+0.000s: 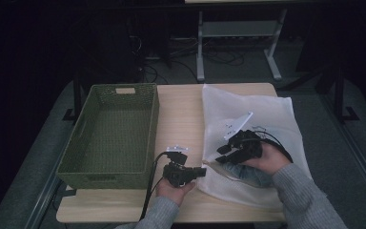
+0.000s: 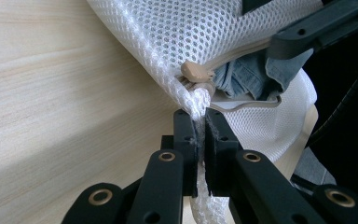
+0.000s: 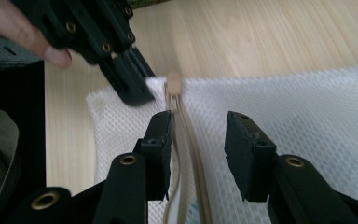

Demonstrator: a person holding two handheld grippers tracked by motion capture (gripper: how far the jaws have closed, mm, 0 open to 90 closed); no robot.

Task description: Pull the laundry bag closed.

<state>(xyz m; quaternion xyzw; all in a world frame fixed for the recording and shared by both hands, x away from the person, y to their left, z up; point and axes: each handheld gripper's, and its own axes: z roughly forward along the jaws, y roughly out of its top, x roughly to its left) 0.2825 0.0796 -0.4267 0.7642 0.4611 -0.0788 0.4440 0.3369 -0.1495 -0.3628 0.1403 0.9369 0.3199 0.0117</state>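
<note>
A white mesh bag (image 1: 267, 119) lies on the right half of the wooden table (image 1: 181, 109). Its tan zipper (image 3: 186, 140) runs from the near left corner, with the tan pull (image 2: 193, 71) at that corner's end. Blue denim (image 2: 247, 79) shows through the partly parted zipper. My left gripper (image 2: 200, 126) is shut on the mesh corner just below the pull. My right gripper (image 3: 198, 126) is open and hovers over the zipper, one jaw on each side of it, a little behind the pull (image 3: 174, 81). In the high view the left gripper (image 1: 204, 171) and the right gripper (image 1: 221, 155) nearly meet at the bag's corner.
A deep green woven basket (image 1: 155, 129) stands empty on the left half of the table. A strip of bare wood runs between basket and bag. Beyond the table's far edge are a dark floor, cables and a white table frame (image 1: 238, 33).
</note>
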